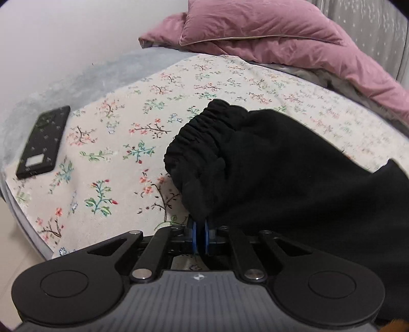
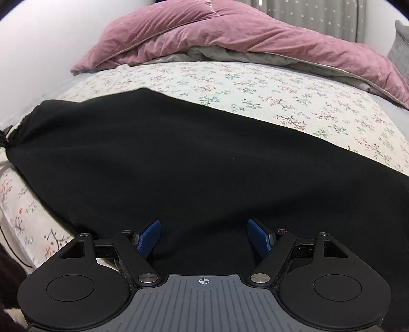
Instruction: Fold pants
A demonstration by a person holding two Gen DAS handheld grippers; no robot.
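Observation:
Black pants (image 1: 281, 173) lie across a floral bedsheet (image 1: 122, 143). Their gathered elastic waistband (image 1: 202, 138) is bunched up at the left end. My left gripper (image 1: 201, 237) is shut on the near edge of the pants just below the waistband, its blue pads pinching the black cloth. In the right wrist view the pants (image 2: 179, 158) spread wide as a flat black panel. My right gripper (image 2: 204, 237) stands open low over that panel, its blue pads (image 2: 149, 238) far apart with cloth beneath them and nothing pinched.
A black phone (image 1: 43, 143) lies on the sheet near the bed's left edge. A pink duvet (image 2: 230, 38) and a pink pillow (image 1: 255, 23) are heaped at the far end of the bed, with a white wall to the left.

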